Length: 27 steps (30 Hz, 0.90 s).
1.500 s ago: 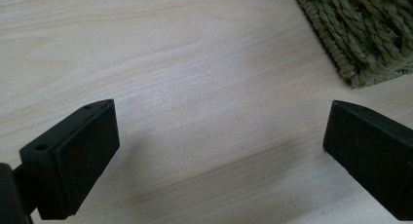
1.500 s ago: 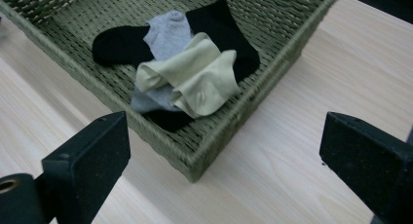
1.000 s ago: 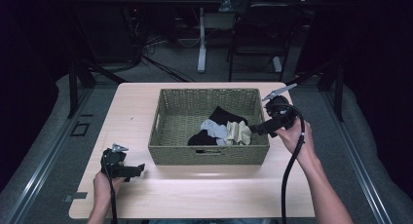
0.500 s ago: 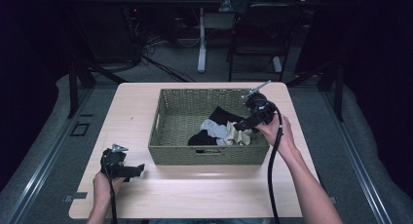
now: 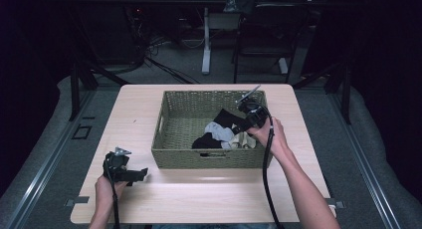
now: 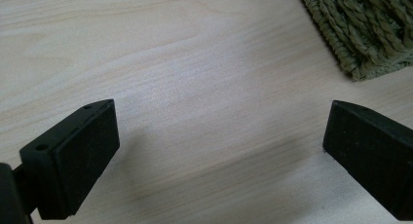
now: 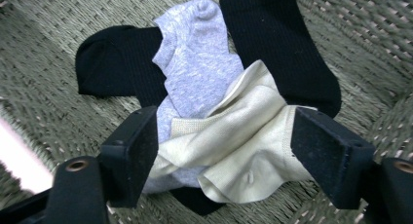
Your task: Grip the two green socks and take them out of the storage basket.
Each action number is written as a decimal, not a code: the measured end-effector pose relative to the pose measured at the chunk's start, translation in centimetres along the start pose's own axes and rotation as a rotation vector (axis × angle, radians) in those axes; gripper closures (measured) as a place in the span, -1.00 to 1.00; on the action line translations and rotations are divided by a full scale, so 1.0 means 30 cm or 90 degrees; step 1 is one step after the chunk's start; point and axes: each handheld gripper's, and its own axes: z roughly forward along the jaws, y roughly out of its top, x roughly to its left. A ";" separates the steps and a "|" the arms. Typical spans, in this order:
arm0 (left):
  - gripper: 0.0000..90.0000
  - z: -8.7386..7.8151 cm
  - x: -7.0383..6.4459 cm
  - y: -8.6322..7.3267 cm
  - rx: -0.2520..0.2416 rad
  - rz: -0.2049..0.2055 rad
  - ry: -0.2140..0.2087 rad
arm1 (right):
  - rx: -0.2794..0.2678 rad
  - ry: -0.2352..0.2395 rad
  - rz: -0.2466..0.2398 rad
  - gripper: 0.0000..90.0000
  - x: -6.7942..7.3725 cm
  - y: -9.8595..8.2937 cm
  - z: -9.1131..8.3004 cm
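Right tool (image 7: pixel 224 151) spread astride cream sock (image 7: pixel 243 146), in basket (image 5: pixel 174 157)

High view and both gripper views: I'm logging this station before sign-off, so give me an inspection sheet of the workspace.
Surface: pale wooden table, bare around the basket.
Job's things: woven basket holding a cream sock, grey sock and black socks, piled together.
Clutter: nothing seen.
Grippers: right hand-held gripper open, jaws straddling the cream sock; left hand-held gripper open over bare table.
Cables: black cable trails along the right forearm.
Surroundings: dark room, chair and table legs behind.
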 end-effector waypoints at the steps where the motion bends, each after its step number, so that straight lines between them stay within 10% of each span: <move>1: -1.00 0.000 0.000 0.000 0.000 0.000 0.000 | 0.008 0.000 0.004 -0.34 0.003 0.004 0.014; 27: -1.00 0.006 -0.008 0.001 0.013 0.005 0.001 | 0.088 -0.018 0.051 0.62 0.006 -0.002 0.103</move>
